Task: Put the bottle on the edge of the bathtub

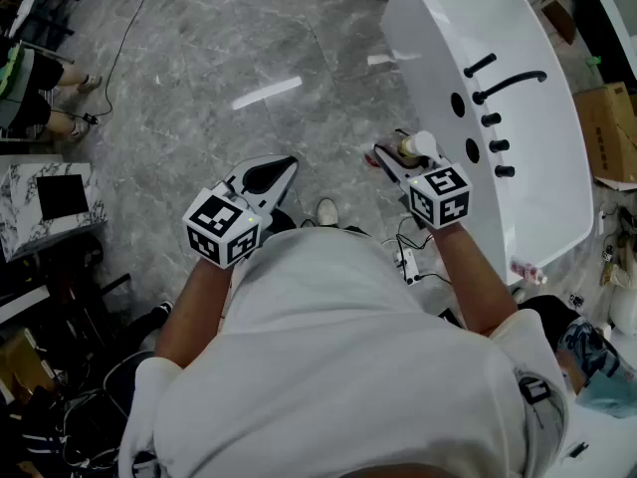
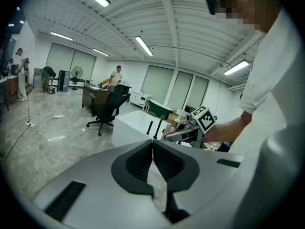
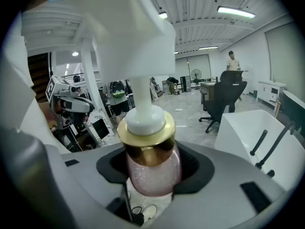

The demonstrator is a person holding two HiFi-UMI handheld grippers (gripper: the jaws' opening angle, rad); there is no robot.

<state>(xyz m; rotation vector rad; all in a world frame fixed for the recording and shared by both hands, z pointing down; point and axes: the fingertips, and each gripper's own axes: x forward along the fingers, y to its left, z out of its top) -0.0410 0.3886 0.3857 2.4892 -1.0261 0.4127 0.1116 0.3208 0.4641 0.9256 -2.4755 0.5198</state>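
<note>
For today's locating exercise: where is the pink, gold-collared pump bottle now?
The pink pump bottle is clamped in the right gripper, at head-view right, just beside the white bathtub.

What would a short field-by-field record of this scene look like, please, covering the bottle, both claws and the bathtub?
Bottle: pink pump bottle, glittery, with a gold collar and a white pump head
Right claw: closed on the bottle's body
Left claw: jaws together, nothing between them
Bathtub: white, with a black faucet and black knobs on its deck
Bottle position: over the floor beside the tub's outer wall, not yet on the edge
Task status: bottle carried, placement not yet done
</note>
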